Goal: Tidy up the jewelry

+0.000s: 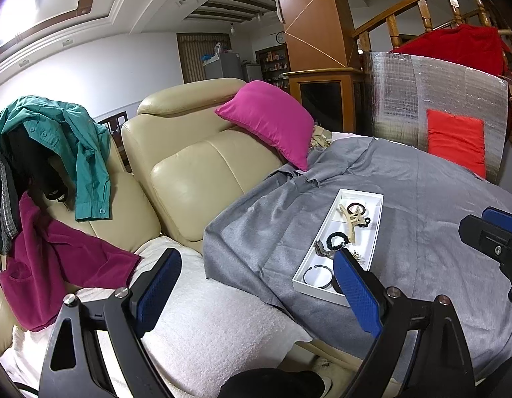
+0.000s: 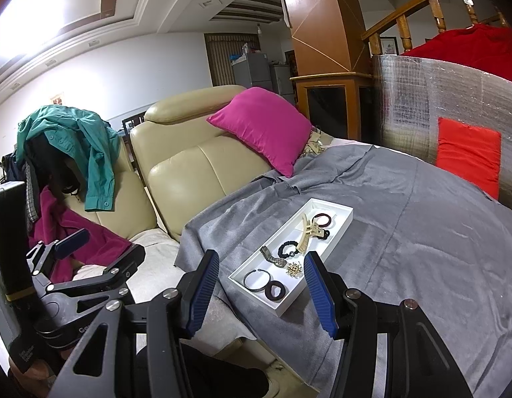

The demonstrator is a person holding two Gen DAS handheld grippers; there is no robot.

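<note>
your left gripper's (image 1: pixel 257 285) right finger (image 1: pixel 355 293) covers the near corner of the white tray (image 1: pixel 362 195) in the left wrist view, hiding part of the dark ring (image 1: pixel 337 287) and most of the gold piece (image 1: pixel 357 256) there. the right gripper (image 1: pixel 494 242) is cut off by that view's right edge. in the right wrist view the gold piece (image 2: pixel 294 268) is too small to identify, and the watch (image 2: pixel 272 258) face can't be read. the red cloth (image 2: pixel 468 44) runs off the right edge.
</note>
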